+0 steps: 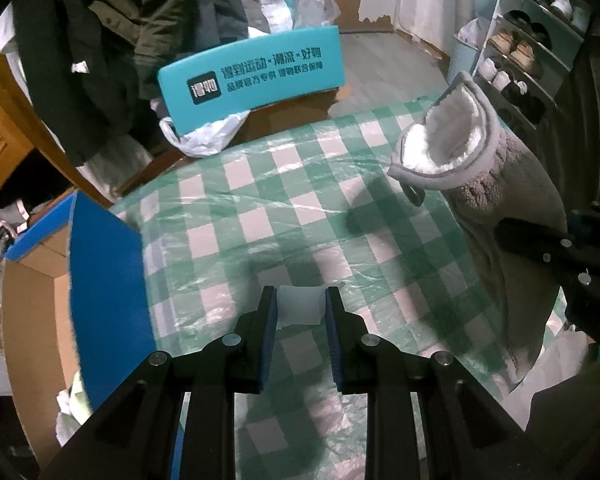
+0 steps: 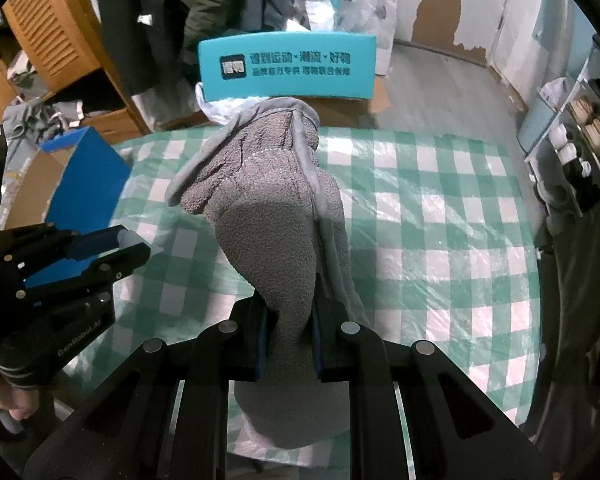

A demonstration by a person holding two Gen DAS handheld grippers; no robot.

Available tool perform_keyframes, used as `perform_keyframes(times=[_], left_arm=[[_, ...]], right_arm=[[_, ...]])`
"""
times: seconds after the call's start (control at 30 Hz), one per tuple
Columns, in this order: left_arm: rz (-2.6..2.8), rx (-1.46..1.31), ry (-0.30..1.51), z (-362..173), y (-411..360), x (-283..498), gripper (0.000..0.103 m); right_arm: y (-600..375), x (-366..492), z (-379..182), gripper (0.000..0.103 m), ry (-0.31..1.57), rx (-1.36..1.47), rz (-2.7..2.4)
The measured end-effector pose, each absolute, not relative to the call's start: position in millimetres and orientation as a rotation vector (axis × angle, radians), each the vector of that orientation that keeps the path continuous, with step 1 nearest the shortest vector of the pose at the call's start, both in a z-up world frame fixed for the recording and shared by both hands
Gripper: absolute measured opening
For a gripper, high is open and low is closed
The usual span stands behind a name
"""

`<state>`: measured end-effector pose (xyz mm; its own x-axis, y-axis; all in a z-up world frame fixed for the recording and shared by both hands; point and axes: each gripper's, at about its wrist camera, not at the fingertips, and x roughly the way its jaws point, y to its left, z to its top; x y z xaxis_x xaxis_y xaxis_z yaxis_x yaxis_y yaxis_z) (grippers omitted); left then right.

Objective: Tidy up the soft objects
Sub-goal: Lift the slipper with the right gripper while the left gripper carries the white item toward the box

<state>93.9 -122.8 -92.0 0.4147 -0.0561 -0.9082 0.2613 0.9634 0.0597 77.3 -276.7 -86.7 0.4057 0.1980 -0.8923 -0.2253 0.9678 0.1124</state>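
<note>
Left gripper (image 1: 301, 304) points steeply down over the near part of the table (image 1: 260, 216), its blue-padded jaws drawn in as far as they go on a small pale translucent piece (image 1: 301, 306) pinched between the tips; what that piece is cannot be told. In the right wrist view the same gripper enters from the left edge, and the pale piece juts out past its blue pad. The table wears a green-and-white checked cloth under a clear plastic sheet. Off its left edge stands an open cardboard box (image 1: 32, 312) with a blue flap (image 1: 108, 280) raised beside the table's left corner. Beyond the far edge sits a teal chair back (image 1: 252, 76) printed with dark characters, with a crumpled plastic bag (image 1: 204, 136) below it and dark coats (image 1: 100, 40) hanging behind.

Further right, the right gripper (image 2: 289, 332) is clamped on a grey fleece slipper-boot (image 2: 268, 208), the pads pressing its narrowed lower part from both sides. The boot hangs clear above the middle of the checked cloth, its body stretching away toward the far edge. From the left wrist view its white fluffy lining (image 1: 444, 140) and grey-trimmed opening show over the table's right side. A shoe rack (image 1: 532, 52) stands against the wall off the far right corner.
</note>
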Motion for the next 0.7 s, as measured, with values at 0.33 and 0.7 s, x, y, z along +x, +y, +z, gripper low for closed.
perform_keyframes(times=[0.33,0.7], left_arm=[[-0.162,0.182,1.094,-72.3,-100.7,82.5,0.023],[-0.115,0.165,1.053,-51.7,-70.4,72.7,0.023]], right_arm=[[-258.4,71.6,-66.5,0.015,1.081,-0.041,0.304],[-228.9,68.6,-51.3,0.015,1.05,-0.07,0.358]])
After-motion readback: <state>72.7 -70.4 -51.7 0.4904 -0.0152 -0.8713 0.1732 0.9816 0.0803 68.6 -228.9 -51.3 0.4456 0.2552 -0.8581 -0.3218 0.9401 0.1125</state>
